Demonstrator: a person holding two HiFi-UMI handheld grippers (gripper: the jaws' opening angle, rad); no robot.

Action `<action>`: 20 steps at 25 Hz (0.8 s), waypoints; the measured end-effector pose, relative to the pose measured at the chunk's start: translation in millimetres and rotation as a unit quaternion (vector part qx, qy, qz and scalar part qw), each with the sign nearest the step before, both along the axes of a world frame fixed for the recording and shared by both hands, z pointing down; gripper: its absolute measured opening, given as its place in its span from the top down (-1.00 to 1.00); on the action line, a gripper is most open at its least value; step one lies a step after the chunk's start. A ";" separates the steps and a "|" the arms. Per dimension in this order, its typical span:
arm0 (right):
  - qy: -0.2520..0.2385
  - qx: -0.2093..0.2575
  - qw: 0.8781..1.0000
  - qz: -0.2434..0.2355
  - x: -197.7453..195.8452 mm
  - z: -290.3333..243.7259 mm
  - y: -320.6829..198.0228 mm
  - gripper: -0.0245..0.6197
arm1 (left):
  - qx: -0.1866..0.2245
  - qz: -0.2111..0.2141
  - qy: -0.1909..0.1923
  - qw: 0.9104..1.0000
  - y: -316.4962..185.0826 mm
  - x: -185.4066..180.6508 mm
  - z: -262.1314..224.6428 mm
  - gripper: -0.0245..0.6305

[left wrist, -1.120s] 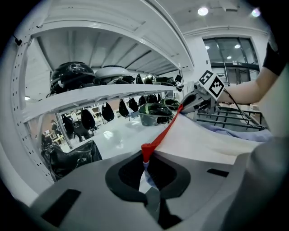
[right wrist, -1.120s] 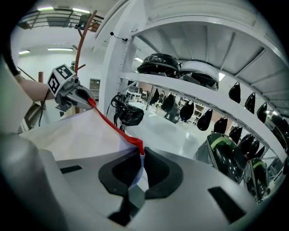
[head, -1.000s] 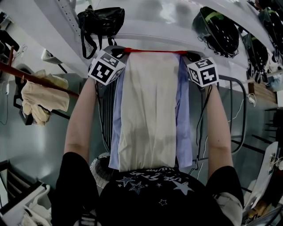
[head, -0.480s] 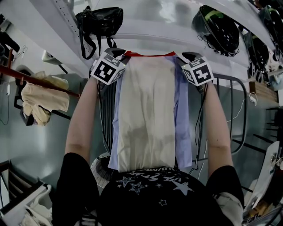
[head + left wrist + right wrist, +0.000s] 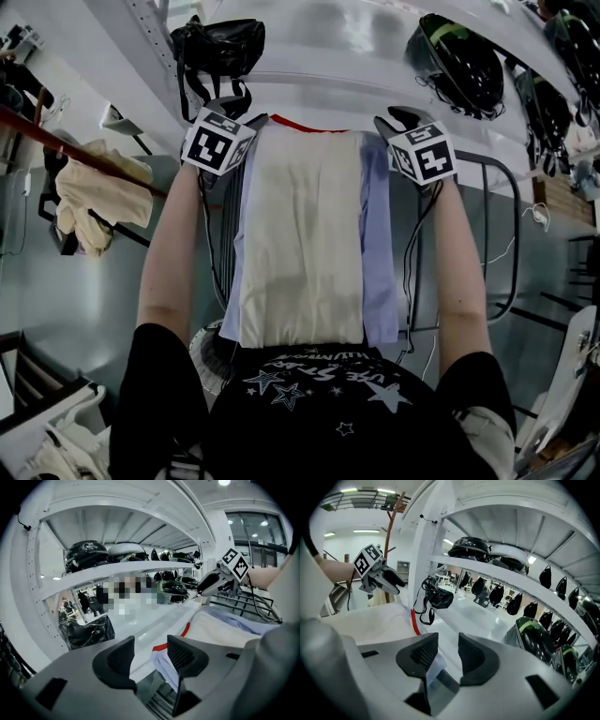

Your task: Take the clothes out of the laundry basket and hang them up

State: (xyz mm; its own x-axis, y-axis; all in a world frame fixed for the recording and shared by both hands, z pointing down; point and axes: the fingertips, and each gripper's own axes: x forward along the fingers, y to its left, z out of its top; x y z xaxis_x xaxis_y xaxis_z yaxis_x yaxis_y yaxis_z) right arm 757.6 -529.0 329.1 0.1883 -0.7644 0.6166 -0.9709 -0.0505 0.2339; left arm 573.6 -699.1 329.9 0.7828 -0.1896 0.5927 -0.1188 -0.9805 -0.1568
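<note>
A cream garment (image 5: 300,244) lies over a light blue one (image 5: 380,253), both draped down the rack in front of me, with a red strip (image 5: 314,127) along their far edge. My left gripper (image 5: 230,105) is at the pile's far left corner and my right gripper (image 5: 394,120) at its far right corner. Both have just been opening. In the left gripper view the jaws (image 5: 151,654) stand apart, with the blue cloth's corner (image 5: 164,665) loose beside the right pad. In the right gripper view the jaws (image 5: 448,652) also stand apart, with a blue corner (image 5: 432,667) under the left pad.
A black bag (image 5: 217,47) hangs on the white frame behind the left gripper. Dark helmets (image 5: 464,61) sit on the shelf at upper right. Cream clothes (image 5: 94,192) hang on a brown rail at left. A wire rack (image 5: 502,234) stands to the right.
Both grippers have let go of the pile's far corners and their jaws have spread. The clothes now lie draped on their own.
</note>
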 end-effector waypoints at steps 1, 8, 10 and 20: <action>0.000 0.009 1.000 -0.003 -4.7 -7.1 6.0 0.47 | 0.007 -0.011 0.011 1.000 4.8 -6.4 -9.7 0.21; 0.002 0.064 0.997 -0.039 -38.4 -59.1 49.1 0.49 | 0.033 -0.078 0.063 0.994 55.2 -59.8 -64.5 0.21; 0.002 0.081 0.995 -0.052 -48.3 -73.0 64.8 0.49 | 0.042 -0.092 0.068 0.993 75.3 -76.2 -73.9 0.21; 0.008 0.160 0.981 -0.107 -126.6 -123.8 158.9 0.52 | 0.080 -0.147 0.112 0.979 196.2 -176.0 -110.1 0.24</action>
State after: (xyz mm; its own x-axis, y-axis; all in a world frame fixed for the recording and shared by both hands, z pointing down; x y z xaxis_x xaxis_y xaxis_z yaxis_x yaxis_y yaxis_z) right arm 631.0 -370.1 205.3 0.0104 -0.9417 0.3364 -0.9635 0.0806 0.2553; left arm 397.6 -502.9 219.7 0.7874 -0.5035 0.3557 -0.4419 -0.8633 -0.2438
